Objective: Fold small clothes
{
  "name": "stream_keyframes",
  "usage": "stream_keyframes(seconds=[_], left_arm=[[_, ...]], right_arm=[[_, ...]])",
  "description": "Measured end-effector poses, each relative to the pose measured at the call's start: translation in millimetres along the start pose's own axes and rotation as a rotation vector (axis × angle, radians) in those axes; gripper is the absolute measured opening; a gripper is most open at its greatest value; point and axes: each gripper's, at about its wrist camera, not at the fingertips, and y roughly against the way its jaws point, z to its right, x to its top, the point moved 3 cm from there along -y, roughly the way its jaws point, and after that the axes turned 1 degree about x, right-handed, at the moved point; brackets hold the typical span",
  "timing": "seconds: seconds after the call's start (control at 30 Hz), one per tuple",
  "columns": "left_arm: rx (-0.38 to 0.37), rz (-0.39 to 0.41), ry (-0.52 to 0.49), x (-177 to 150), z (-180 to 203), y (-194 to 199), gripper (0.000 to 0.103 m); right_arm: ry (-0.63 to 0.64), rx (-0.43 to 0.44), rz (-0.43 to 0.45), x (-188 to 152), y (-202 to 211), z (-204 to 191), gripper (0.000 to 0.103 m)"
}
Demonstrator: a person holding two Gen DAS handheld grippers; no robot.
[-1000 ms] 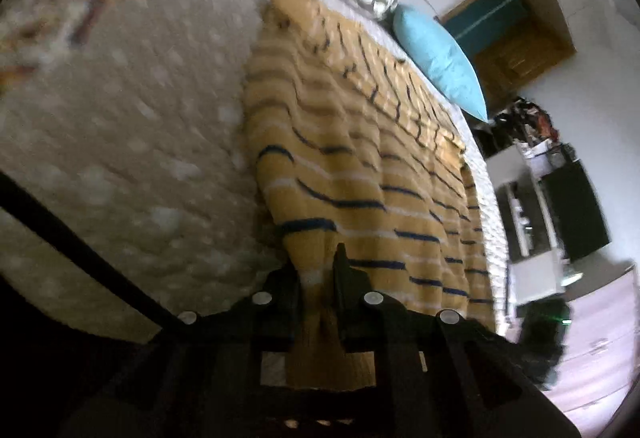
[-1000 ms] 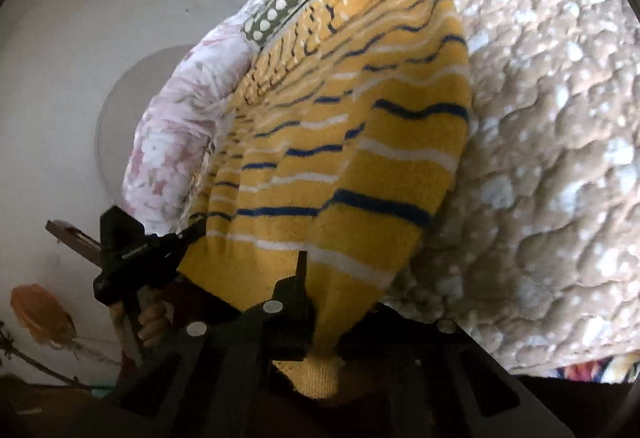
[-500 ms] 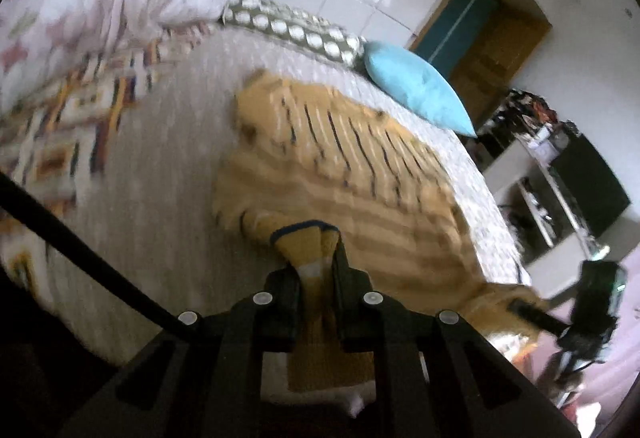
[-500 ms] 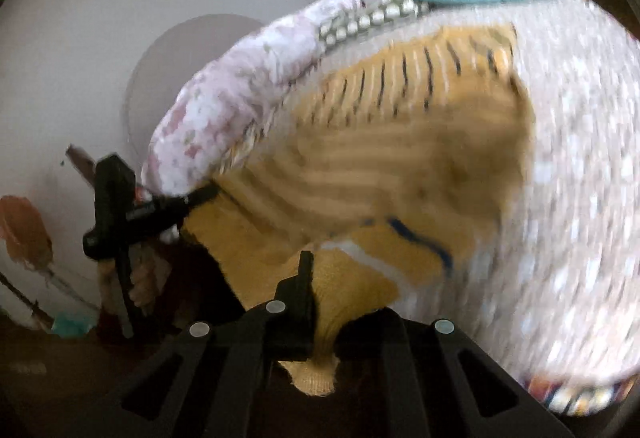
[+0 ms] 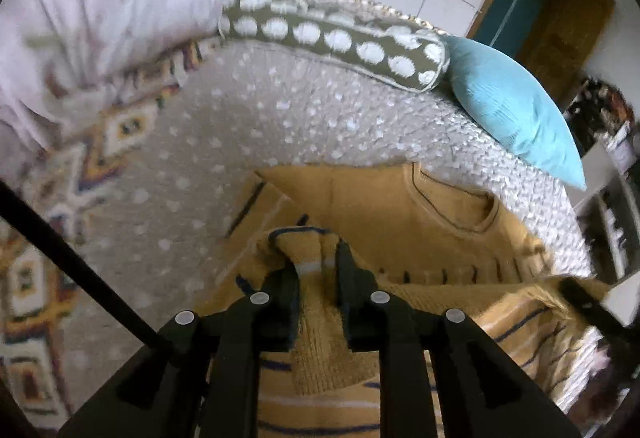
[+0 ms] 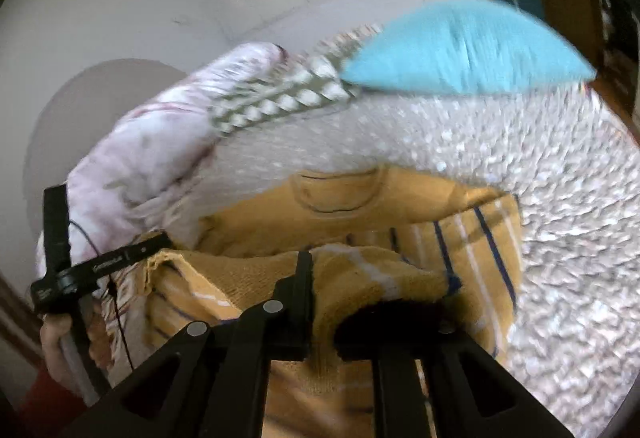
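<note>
A yellow knit sweater (image 5: 400,222) with thin blue and white stripes lies on the bed, its neckline toward the pillows and its lower half doubled up over the chest. My left gripper (image 5: 316,262) has a bunched hem corner pinched between its fingers, and its jaws are opening. My right gripper (image 6: 336,278) has the other hem corner of the sweater (image 6: 340,210) between its fingers; its jaws are opening too, and cloth drapes over its right finger. In the right wrist view a hand (image 6: 56,334) carries the left gripper (image 6: 100,262) at the left.
A grey dotted bedspread (image 5: 280,110) covers the bed. At its head lie a light blue pillow (image 5: 512,106), a green bolster with white dots (image 5: 340,38) and a pink floral quilt (image 5: 100,10). A patterned blanket (image 5: 60,198) lies at the left. Furniture stands beyond the bed's right side.
Both grippers have carried the hem up and toward the neckline, folding the sweater's lower half over its upper half. Before, the sweater lay stretched out at full length.
</note>
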Motion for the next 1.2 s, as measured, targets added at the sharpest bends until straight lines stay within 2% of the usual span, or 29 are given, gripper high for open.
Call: stream_keyframes(seconds=[0.03,0.07,0.1,0.13,0.17,0.2,0.23,0.37,0.47,0.53,0.63,0.73,0.83,0.9,0.93,1.03,1.07,1.2], left_arm=[[-0.054,-0.014,0.045,3,-6,-5,0.02],[-0.099,-0.02,0.079,5,-10,-6,0.028],[-0.145,-0.017,0.107,6,-15,-6,0.043],[-0.177,0.002,0.135,9,-22,-2,0.052],[-0.184,0.023,0.154,13,-27,1,0.067],[-0.19,0.052,0.177,17,-33,6,0.073],[-0.205,0.073,0.202,21,-42,11,0.074],[-0.21,0.06,0.211,21,-57,16,0.074],[-0.17,0.049,0.131,5,-57,24,0.074],[-0.136,0.035,0.045,-15,-54,28,0.074],[-0.087,0.025,-0.096,-48,-50,33,0.074],[-0.043,0.067,-0.243,-78,-42,46,0.074],[-0.019,0.081,-0.281,-92,-39,50,0.074],[0.076,0.063,-0.265,-87,-42,42,0.074],[0.085,0.062,-0.251,-82,-43,41,0.074],[0.028,0.077,-0.244,-66,-30,44,0.074],[0.031,0.088,-0.262,-62,-23,42,0.074],[0.139,0.061,-0.377,-40,11,3,0.073]], right_arm=[[-0.052,0.001,-0.024,5,-14,13,0.022],[-0.091,0.011,-0.041,9,-24,22,0.026],[-0.126,0.023,-0.053,12,-32,30,0.039],[-0.156,0.029,-0.057,15,-39,37,0.05],[-0.176,0.028,-0.051,17,-42,43,0.054],[-0.193,0.023,-0.04,18,-42,48,0.062],[-0.222,0.025,-0.023,22,-44,55,0.067],[-0.302,0.029,0.01,30,-42,73,0.068],[-0.287,0.026,0.021,31,-28,74,0.068],[-0.24,0.016,0.005,23,-14,71,0.068],[-0.113,-0.056,-0.053,-8,11,64,0.069],[-0.01,-0.117,-0.053,-45,37,60,0.069],[0.07,-0.176,-0.048,-74,50,57,0.069],[0.082,-0.244,-0.081,-92,49,66,0.069],[0.074,-0.262,-0.091,-98,49,73,0.069],[0.014,-0.25,-0.07,-108,57,89,0.069],[0.004,-0.253,-0.049,-109,63,91,0.069],[-0.002,-0.253,-0.012,-115,79,88,0.069]])
